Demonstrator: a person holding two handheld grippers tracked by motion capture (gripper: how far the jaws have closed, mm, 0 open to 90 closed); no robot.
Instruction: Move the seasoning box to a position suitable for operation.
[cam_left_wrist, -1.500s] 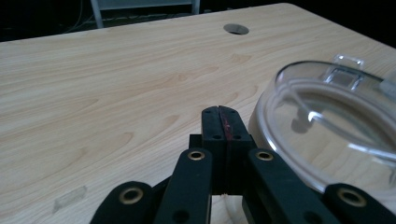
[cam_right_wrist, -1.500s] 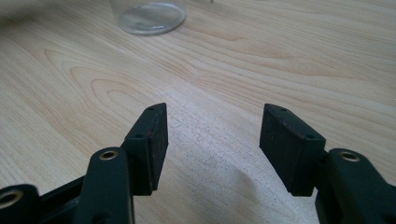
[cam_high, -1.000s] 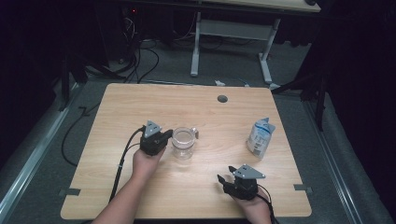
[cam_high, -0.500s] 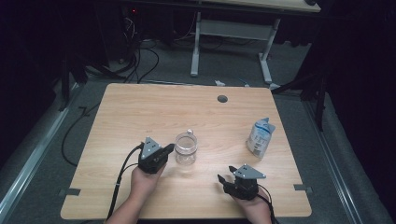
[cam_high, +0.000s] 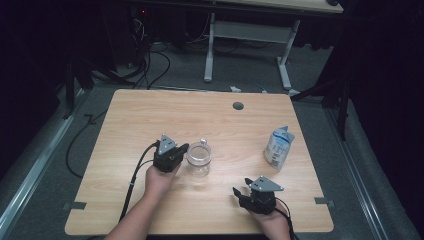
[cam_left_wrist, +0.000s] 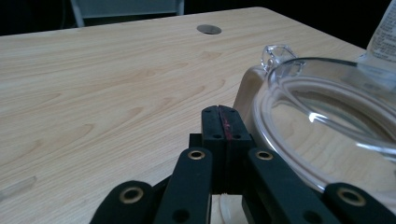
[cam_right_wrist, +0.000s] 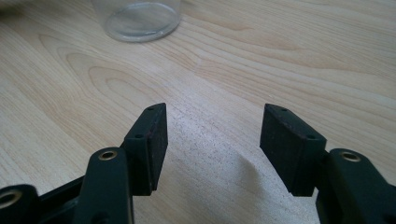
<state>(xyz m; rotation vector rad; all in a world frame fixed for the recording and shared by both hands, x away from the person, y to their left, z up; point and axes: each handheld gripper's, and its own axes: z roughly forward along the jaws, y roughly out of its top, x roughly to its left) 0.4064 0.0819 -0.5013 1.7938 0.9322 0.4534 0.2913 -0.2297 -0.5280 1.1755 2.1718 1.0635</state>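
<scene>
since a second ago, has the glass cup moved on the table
Yes. The glass cup has slid toward the near edge of the table, farther from the round hole, along with the shut left gripper beside it.

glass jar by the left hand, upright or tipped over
Upright. The glass jar stands on its base on the table, its round open mouth facing up in the high view.
</scene>
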